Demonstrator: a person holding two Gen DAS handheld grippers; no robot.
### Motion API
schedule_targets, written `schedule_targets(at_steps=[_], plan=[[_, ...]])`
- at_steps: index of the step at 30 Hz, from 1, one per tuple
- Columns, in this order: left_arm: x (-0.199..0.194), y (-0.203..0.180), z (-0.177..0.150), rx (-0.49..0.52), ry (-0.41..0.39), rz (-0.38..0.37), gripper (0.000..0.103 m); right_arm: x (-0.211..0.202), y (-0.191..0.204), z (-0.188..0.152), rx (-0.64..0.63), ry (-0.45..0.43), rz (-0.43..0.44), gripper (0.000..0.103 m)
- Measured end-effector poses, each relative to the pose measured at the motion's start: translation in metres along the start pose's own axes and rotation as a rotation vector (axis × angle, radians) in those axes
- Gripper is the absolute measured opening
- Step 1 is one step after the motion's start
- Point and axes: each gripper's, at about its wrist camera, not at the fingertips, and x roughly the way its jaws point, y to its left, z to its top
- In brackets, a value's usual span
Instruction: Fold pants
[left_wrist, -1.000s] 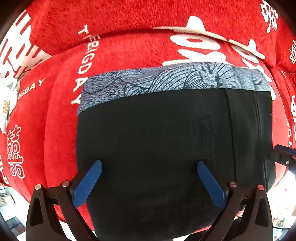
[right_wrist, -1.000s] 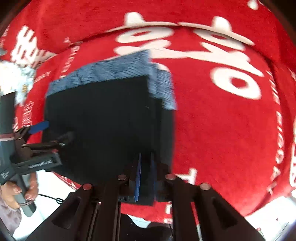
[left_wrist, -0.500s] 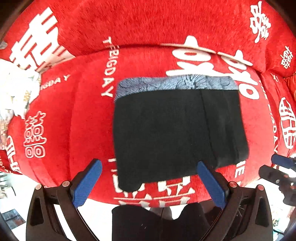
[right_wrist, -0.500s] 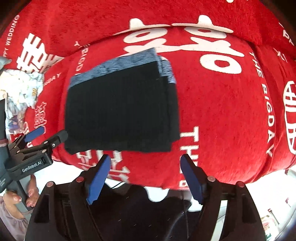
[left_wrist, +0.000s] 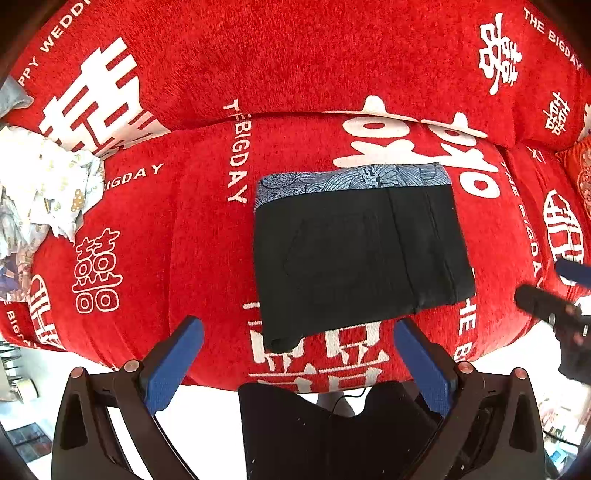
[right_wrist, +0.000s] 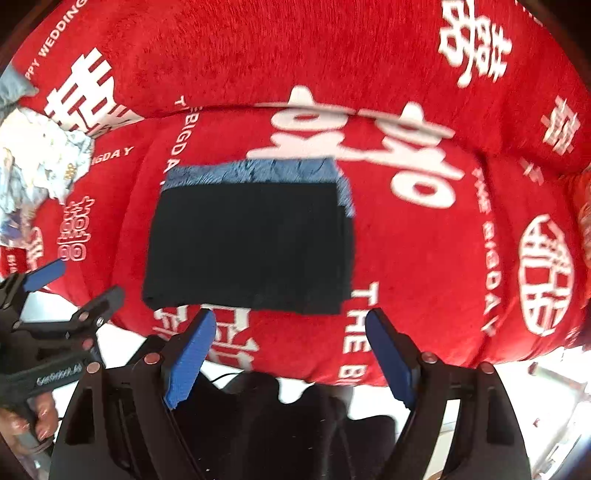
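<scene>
The red sofa (left_wrist: 207, 236) carries the black pants (left_wrist: 354, 258), folded into a flat rectangle on its seat. Both the left gripper (left_wrist: 299, 365) and right gripper (right_wrist: 291, 350) hang above it, spread and empty, the right's jaws having just been opening. Folding looks finished; next is only pulling clear.

A red sofa (left_wrist: 192, 229) covered in plush fabric with white wedding characters and "THE BIGDAY" lettering carries everything. Folded black pants (left_wrist: 354, 258) lie flat on its seat cushion, a blue-grey patterned band along their far edge. Left of the pants, crumpled white printed cloth (left_wrist: 48, 188) rests on the seat.
</scene>
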Motion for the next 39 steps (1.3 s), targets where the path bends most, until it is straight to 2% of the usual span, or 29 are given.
schedule_targets(at_steps=[9, 18, 39], plan=[[-0.011, -0.002, -0.002, 0.014, -0.002, -0.01, 0.103, -0.02, 0.006, 0.0, 0.011, -0.052, -0.045, 0.086], [-0.02, -0.006, -0.005, 0.014, -0.022, -0.017, 0.103, -0.026, 0.011, -0.001, -0.013, -0.056, -0.044, 0.086], [-0.019, 0.003, -0.009, -0.013, -0.008, -0.009, 0.103, -0.02, 0.018, 0.0, -0.03, -0.031, -0.044, 0.086]])
